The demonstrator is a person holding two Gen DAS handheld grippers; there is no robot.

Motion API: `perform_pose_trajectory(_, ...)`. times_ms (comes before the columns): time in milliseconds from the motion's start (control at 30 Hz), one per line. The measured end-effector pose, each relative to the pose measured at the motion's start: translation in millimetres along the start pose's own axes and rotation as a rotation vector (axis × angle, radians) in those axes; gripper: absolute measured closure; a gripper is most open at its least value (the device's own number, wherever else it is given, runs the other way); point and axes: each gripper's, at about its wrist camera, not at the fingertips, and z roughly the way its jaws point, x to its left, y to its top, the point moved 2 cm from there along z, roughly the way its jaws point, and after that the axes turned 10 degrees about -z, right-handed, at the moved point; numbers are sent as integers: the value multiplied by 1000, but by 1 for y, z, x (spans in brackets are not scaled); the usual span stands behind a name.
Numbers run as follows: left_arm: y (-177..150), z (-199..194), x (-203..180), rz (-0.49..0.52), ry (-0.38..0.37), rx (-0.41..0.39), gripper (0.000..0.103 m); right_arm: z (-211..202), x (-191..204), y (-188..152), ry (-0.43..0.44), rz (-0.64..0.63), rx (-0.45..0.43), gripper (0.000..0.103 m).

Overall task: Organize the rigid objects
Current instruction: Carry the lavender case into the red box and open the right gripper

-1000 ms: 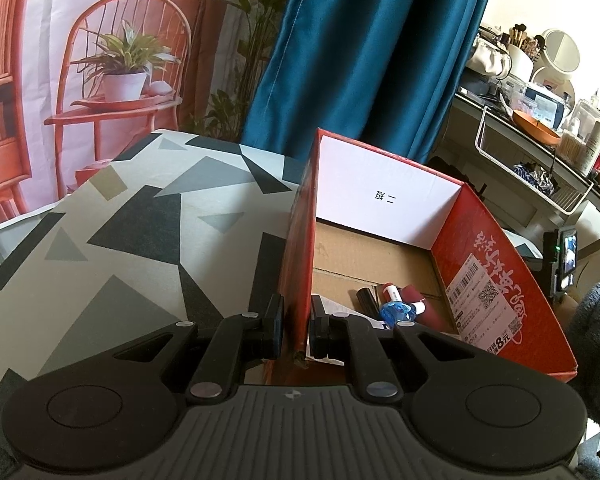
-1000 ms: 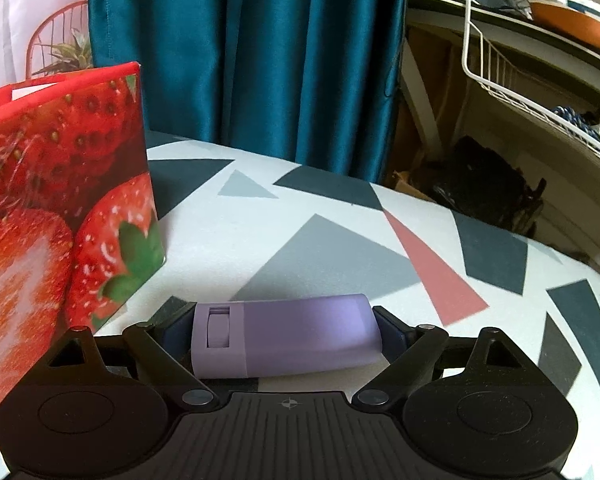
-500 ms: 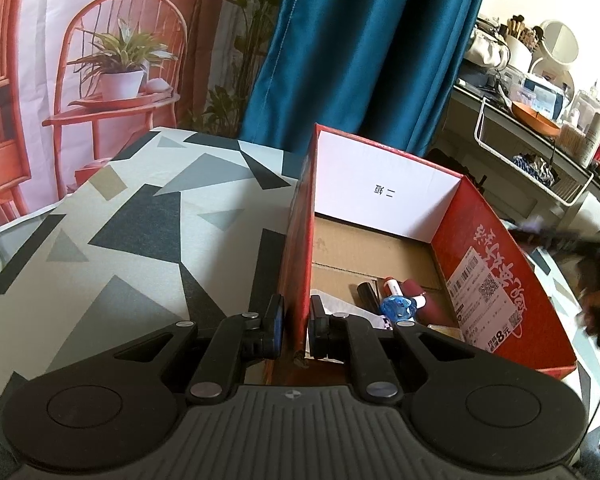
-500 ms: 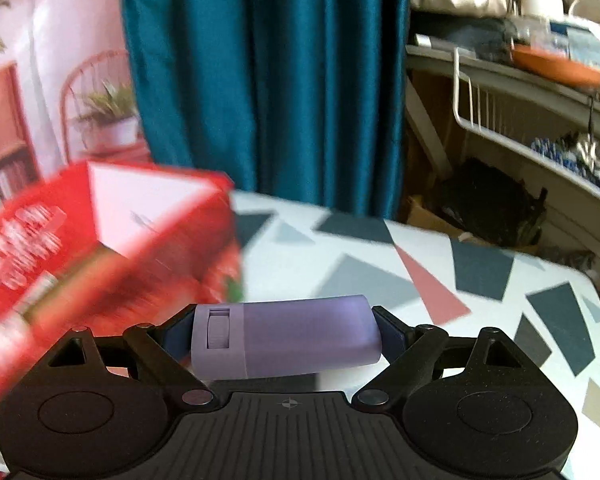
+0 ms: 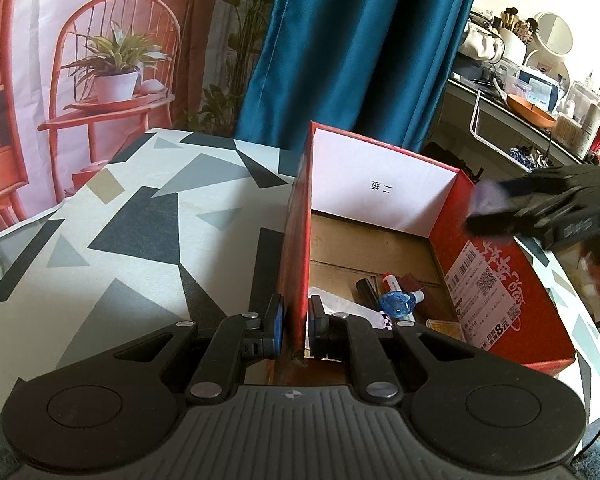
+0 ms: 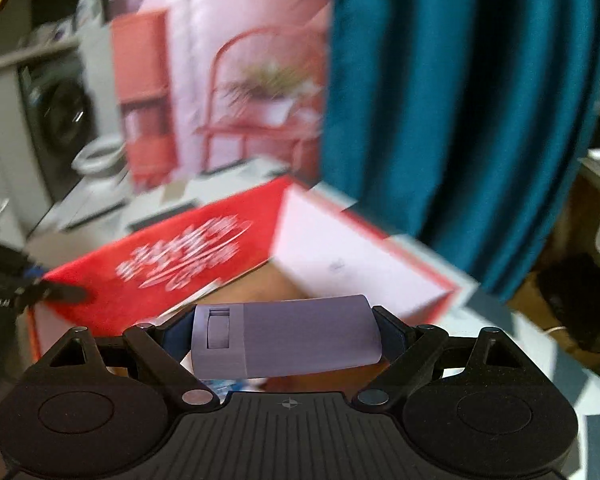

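A red cardboard box stands open on the patterned table. My left gripper is shut on the box's near left wall. Inside lie a blue round-capped bottle, a dark tube and other small items. My right gripper is shut on a lilac rectangular case, held crosswise above the box. In the left wrist view the right gripper shows blurred over the box's right wall.
The table has a grey, black and white triangle cloth. A teal curtain hangs behind. A cluttered shelf with a wire basket stands at the right. A pink printed backdrop is at the left.
My right gripper has lifted the lilac case off the table and swung it left, over the open box. My left gripper has kept its hold on the box wall.
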Motion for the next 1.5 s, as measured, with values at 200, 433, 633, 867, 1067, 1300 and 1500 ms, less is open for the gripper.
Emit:
perform_pose_trajectory(200,0,0,1,-3,-11,1,90,49,38,13,85,-77,185,17)
perform_pose_trajectory(433,0,0,2,-7,-18,0,90,81,34,14,37,-74,295,16)
perform_pose_trajectory(633,1,1,3,-11,-23,1,90,92,18,9,29,16,338,16)
perform_pose_trajectory(867,1,2,3,-12,-23,3,90,94,24,7,42,-24,371,16)
perform_pose_trajectory(1067,1,1,3,-12,-23,3,90,96,30,5,45,-68,395,16)
perform_pose_trajectory(1300,1,1,3,-11,-22,3,90,85,29,2,39,-90,386,16)
perform_pose_trajectory(1500,1,2,4,-15,-23,2,90,83,26,-1,34,-96,379,16)
